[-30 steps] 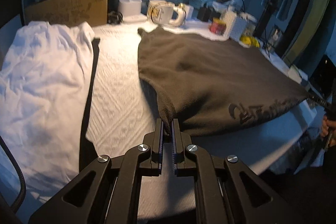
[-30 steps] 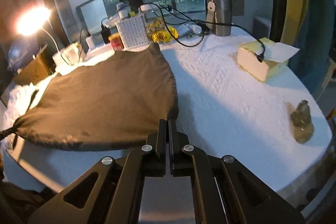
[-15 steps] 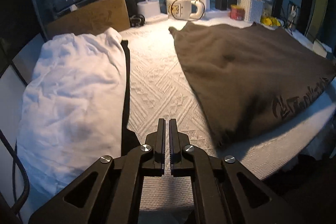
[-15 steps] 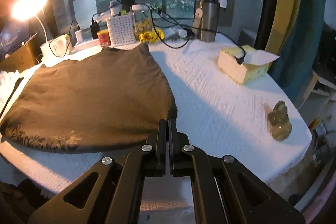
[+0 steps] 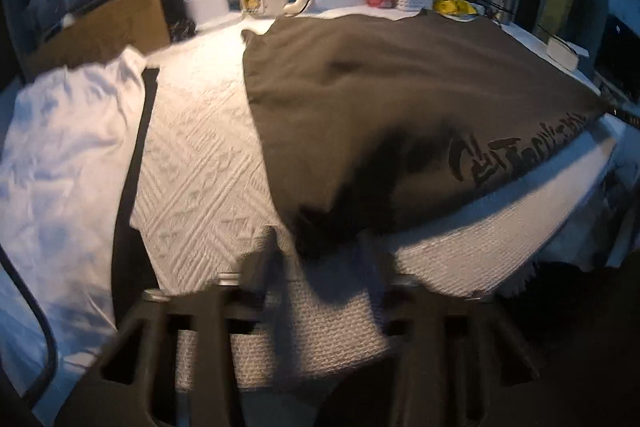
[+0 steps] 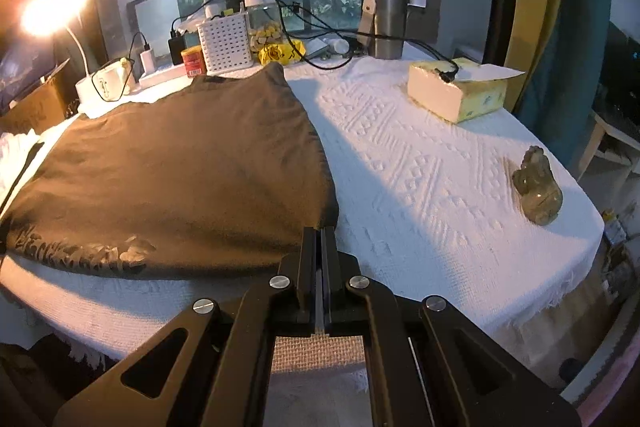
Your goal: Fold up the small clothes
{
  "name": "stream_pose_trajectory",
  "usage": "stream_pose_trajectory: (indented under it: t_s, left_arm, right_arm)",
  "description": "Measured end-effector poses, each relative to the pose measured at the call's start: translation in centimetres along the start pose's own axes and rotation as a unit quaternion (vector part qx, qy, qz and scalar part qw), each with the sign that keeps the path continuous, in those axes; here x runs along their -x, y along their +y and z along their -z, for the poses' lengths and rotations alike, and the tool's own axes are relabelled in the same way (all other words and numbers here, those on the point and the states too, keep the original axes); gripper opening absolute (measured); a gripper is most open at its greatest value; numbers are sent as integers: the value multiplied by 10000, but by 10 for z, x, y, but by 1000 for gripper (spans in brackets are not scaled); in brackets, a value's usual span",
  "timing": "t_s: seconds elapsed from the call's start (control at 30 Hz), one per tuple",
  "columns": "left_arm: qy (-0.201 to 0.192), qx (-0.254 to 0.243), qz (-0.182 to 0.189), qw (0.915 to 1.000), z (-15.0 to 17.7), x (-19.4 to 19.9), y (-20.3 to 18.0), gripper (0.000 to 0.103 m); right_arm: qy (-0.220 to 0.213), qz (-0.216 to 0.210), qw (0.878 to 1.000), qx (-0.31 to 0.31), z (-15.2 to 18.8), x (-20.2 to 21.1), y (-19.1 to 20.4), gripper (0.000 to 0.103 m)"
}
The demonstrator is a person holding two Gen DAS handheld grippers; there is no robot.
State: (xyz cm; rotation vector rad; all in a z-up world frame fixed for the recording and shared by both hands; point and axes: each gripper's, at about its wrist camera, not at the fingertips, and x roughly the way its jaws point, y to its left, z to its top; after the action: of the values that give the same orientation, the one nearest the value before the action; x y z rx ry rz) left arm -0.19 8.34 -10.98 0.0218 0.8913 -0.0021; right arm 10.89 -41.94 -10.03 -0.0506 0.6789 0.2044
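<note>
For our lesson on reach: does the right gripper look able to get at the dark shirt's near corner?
Probably yes. The right gripper points at the near corner of the dark shirt, with nothing on the white tablecloth between them. Its jaws are shut, so they must open first.

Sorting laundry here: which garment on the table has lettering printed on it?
The dark brown garment has lettering near its front edge; the white garment is plain.

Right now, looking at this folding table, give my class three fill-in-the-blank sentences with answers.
1. The other shirt, left of the dark garment, is ___.
2. The right gripper has its jaws ___.
3. The lamp is switched ___.
Missing words: white; shut; on.
</note>
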Motion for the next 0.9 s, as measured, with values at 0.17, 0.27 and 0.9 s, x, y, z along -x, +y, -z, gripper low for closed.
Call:
stream_pose_trajectory:
  t_s: [0.17,0.27,0.9]
  left_arm:
    - [-172,-114,-321,9993,-6,16,0,7]
    - [-321,-189,-403,9985,-9,30,1,7]
    - [416,91,-237,9988,-1,17,23,12]
  right_arm:
    - [-157,-36,9999,-6,-2,12,-1,3]
    - [-195,-17,9998,-8,-1,19,-2,2]
    - [140,88,9998,-91,28,-1,-2,3]
